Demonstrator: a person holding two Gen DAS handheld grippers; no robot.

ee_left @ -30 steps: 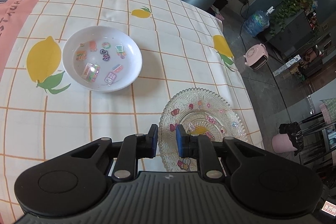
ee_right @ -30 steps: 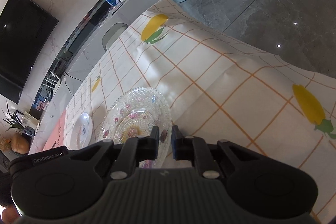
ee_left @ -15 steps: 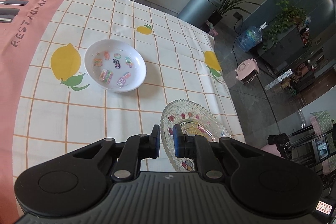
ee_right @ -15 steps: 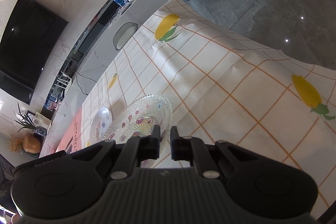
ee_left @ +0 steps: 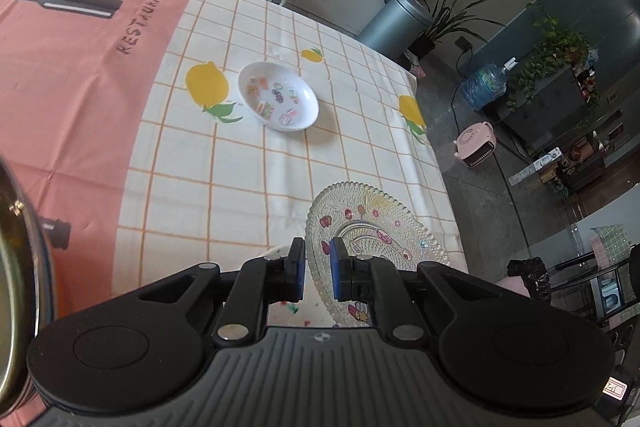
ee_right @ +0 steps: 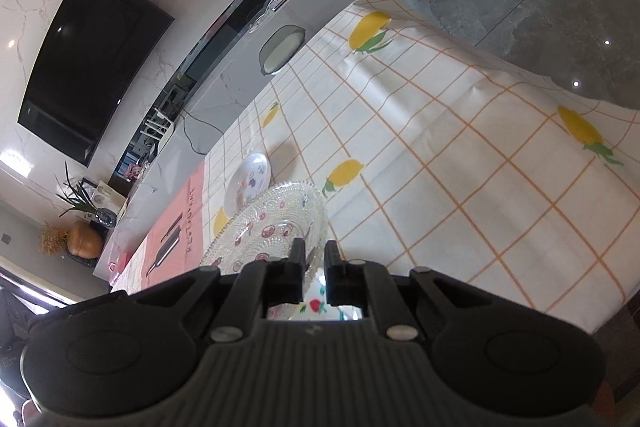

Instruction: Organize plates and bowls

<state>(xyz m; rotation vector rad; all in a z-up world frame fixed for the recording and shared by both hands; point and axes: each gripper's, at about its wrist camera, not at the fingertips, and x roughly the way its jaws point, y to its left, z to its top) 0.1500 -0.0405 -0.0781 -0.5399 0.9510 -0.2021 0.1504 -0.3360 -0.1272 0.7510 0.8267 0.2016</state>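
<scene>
While I hold it raised: glass plate [ee_left: 376, 227], above the table [ee_left: 248, 163]
Left hand-held gripper [ee_left: 318, 269]: pinching its rim
Right hand-held gripper [ee_right: 315, 269]: pinching its rim
White bowl [ee_left: 279, 95]: on table, well apart

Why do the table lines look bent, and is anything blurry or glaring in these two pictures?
Left wrist view: the fisheye lens bows the tablecloth grid; a blurred metallic object sits out of focus at the left edge. Right wrist view: the same curving; ceiling lights glint on the floor, and the glass plate sparkles.
</scene>
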